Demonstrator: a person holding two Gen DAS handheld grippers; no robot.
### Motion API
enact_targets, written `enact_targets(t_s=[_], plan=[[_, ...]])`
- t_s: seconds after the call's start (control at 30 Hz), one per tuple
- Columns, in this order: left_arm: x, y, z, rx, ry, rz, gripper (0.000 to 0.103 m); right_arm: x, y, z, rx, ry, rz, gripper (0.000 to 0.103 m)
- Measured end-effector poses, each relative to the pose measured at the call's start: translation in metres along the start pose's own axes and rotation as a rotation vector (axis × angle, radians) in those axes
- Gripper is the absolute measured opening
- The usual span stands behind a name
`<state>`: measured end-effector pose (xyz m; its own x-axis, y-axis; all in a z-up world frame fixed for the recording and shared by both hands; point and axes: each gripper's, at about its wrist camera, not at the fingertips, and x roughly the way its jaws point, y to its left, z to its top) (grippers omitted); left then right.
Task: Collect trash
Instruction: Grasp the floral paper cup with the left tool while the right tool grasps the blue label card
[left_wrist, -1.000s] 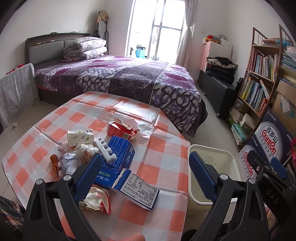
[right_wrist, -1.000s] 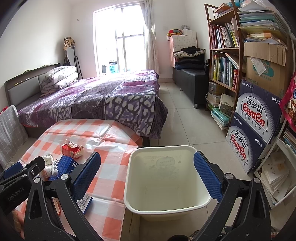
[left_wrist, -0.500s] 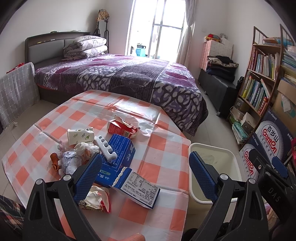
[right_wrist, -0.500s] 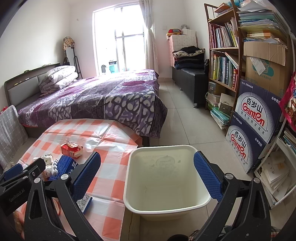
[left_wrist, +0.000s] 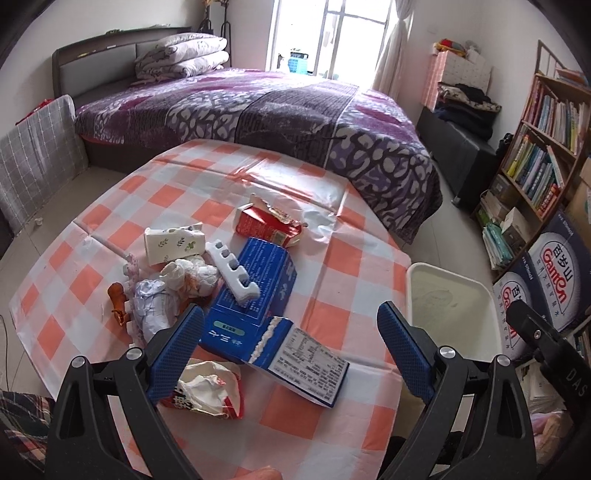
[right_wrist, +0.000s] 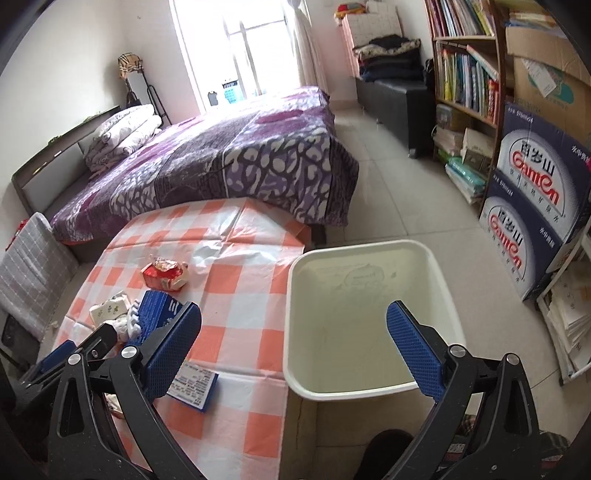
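Trash (left_wrist: 236, 291) lies heaped on the checked bench (left_wrist: 354, 258) beside the empty white bin (right_wrist: 369, 317), both tools, left (left_wrist: 288, 350) and right (right_wrist: 291, 354), gaping wide and holding nothing, and a careless grab could scatter loose wrappers.

On the two stacked navy-and-white cardboard cartons (right_wrist: 532, 206) beside the wooden bookshelf I can read the red brand "Ganten" under a line of Chinese characters, and the same lettering shows on them in my left wrist view (left_wrist: 554, 266). The black body of the right gripper (left_wrist: 561, 365), seen from the left camera, carries white letters "DAS". The flattened blue cardboard box (left_wrist: 258, 295) on the checked tablecloth has white Chinese print and a white label panel with fine text, all too small for me to read.
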<state>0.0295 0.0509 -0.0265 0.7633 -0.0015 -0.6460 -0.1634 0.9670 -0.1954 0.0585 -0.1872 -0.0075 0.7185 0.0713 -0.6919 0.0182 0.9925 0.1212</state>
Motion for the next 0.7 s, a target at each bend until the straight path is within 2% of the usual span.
enact_targets(t_s=[0.1, 0.17, 0.27, 0.43, 0.57, 0.63, 0.7], plan=[[0.016, 0.017, 0.01, -0.039, 0.071, 0.007, 0.092, 0.017, 0.012, 0.007, -0.009, 0.068, 0.009, 0.096], [0.028, 0.033, 0.017, -0.112, 0.15, -0.012, 0.093, 0.028, 0.023, 0.014, -0.022, 0.134, 0.022, 0.096], [0.046, 0.057, 0.027, -0.162, 0.221, -0.003, 0.096, 0.041, 0.039, 0.02, -0.072, 0.171, 0.014, 0.096], [0.086, 0.094, 0.044, -0.179, 0.336, 0.026, 0.096, 0.067, 0.061, 0.032, -0.136, 0.228, 0.006, 0.096], [0.122, 0.125, 0.052, -0.239, 0.469, 0.011, 0.096, 0.084, 0.075, 0.038, -0.157, 0.255, 0.055, 0.096], [0.135, 0.134, 0.06, -0.22, 0.508, 0.021, 0.096, 0.09, 0.081, 0.039, -0.199, 0.249, 0.099, 0.096], [0.146, 0.133, 0.071, -0.122, 0.55, 0.03, 0.096, 0.094, 0.086, 0.033, -0.255, 0.243, 0.182, 0.096]])
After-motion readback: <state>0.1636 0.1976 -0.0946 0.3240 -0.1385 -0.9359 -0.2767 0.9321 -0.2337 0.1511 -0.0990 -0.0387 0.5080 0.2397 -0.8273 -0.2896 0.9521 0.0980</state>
